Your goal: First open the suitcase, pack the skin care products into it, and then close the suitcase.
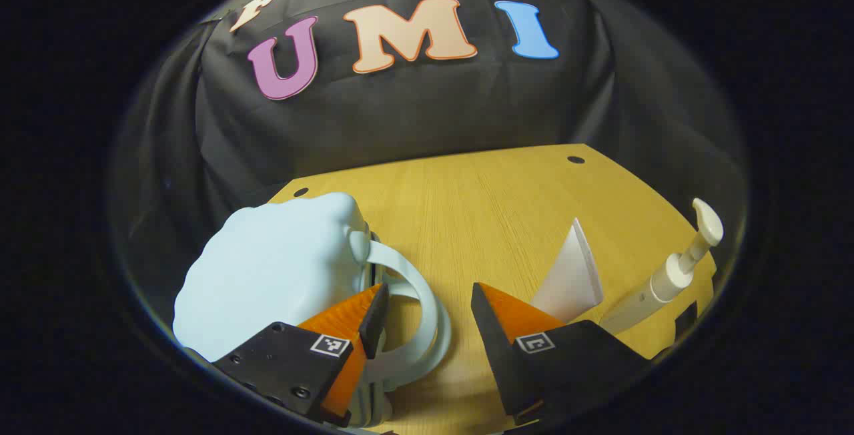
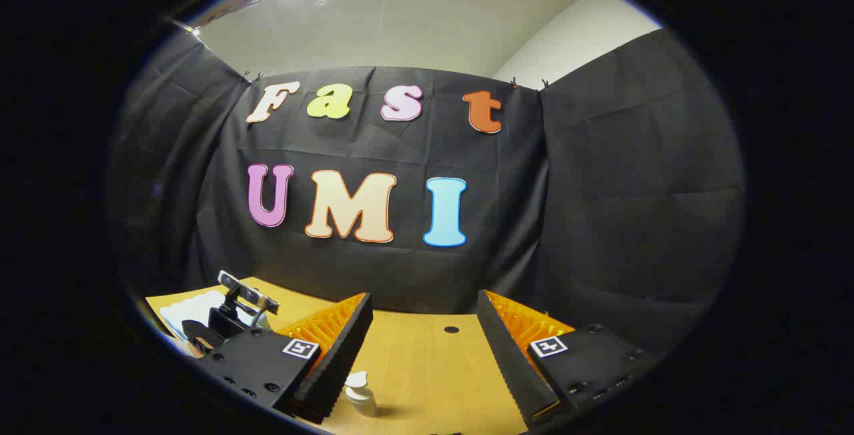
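In the left gripper view, a pale blue suitcase (image 1: 267, 271) with a bumpy shell stands at the left on the wooden tabletop (image 1: 467, 208), its looped handle (image 1: 420, 301) curving out to the right. The left hand-held gripper (image 1: 427, 311) is wide open: its left finger (image 1: 363, 321) lies against the handle loop, while its right finger sits apart over bare wood, so nothing is clamped. Further right, a white tube (image 1: 572, 271) stands with its flat crimped end up, and just beside it a white pump bottle (image 1: 670, 275) leans toward the tabletop's right edge.

In the right gripper view, the other gripper, with its mounted camera (image 2: 240, 308), shows at the far left over a patch of the pale blue case. The right hand-held gripper (image 2: 423, 328) is also spread wide and holds nothing. Below and between its fingers, nearer the left one, the pump bottle's (image 2: 360, 393) head stands on the tabletop (image 2: 434, 361).
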{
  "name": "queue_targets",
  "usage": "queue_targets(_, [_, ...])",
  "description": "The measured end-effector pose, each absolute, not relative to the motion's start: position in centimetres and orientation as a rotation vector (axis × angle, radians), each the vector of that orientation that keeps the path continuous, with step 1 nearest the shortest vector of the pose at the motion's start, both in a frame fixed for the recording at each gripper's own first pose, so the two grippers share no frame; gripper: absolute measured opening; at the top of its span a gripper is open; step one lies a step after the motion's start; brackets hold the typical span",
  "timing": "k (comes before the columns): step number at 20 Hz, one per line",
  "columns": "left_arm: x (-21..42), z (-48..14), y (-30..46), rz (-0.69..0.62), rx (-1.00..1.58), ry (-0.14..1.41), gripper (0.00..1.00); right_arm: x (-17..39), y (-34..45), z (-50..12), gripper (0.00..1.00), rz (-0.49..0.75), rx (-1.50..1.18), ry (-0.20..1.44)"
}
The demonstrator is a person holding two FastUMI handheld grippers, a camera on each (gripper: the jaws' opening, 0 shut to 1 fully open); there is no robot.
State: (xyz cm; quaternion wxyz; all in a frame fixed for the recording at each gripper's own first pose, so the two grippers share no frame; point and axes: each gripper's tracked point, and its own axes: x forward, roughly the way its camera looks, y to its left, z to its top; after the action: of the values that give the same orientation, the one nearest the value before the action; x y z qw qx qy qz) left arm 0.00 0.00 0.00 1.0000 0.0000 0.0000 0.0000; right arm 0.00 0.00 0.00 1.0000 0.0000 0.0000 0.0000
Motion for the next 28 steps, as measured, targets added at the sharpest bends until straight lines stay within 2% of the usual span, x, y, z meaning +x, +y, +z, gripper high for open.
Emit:
queue_targets(3, [1.1, -2.1, -0.9, -0.002, -0.023, 0.087, 0.72, -0.1, 0.4, 0.1, 0.98, 0.014, -0.003, -0.005])
queue_targets(8, [2.1, -1.5, 0.0, 0.048, -0.019, 0.101, 0.64, -0.1, 0.2, 0.1, 0.98, 0.013, 0.002, -0.011])
queue_targets(9, [2.3, -1.6, 0.2, 0.056, -0.024, 0.108, 0.63, -0.1, 0.2, 0.1, 0.99, 0.012, 0.004, -0.010])
queue_targets(10, [2.4, -1.6, 0.4, 0.058, -0.023, 0.115, 0.68, -0.1, 0.1, 0.1, 0.99, 0.011, 0.006, -0.011])
queue_targets(12, [2.8, -1.9, 1.3, 0.073, -0.023, 0.140, 0.49, 0.0, 0.3, 0.1, 0.99, 0.012, 0.007, -0.013])
queue_targets(13, [3.1, -2.2, 0.9, 0.038, -0.041, 0.155, 0.40, 0.0, 0.4, 0.1, 0.98, 0.013, 0.005, -0.015])
queue_targets(14, [3.3, -2.6, 0.6, 0.019, -0.078, 0.182, 0.23, 0.1, 0.6, 0.2, 0.98, 0.015, 0.000, -0.019])
queue_targets(15, [3.3, -2.7, 0.4, 0.005, -0.110, 0.190, 0.14, 0.1, 0.7, 0.3, 0.99, 0.017, -0.004, -0.024])
queue_targets(16, [3.3, -2.3, 0.3, -0.010, -0.127, 0.187, 0.09, 0.2, 0.8, 0.4, 0.99, 0.019, -0.008, -0.030])
queue_targets(22, [2.1, -0.7, 0.4, -0.046, -0.102, 0.158, 0.01, 0.6, 1.6, 0.4, 0.98, 0.035, 0.005, -0.035])
queue_targets(28, [0.4, 1.4, 1.3, -0.084, -0.133, 0.148, 0.00, 1.4, 3.0, 0.6, 0.99, 0.074, 0.021, -0.047])
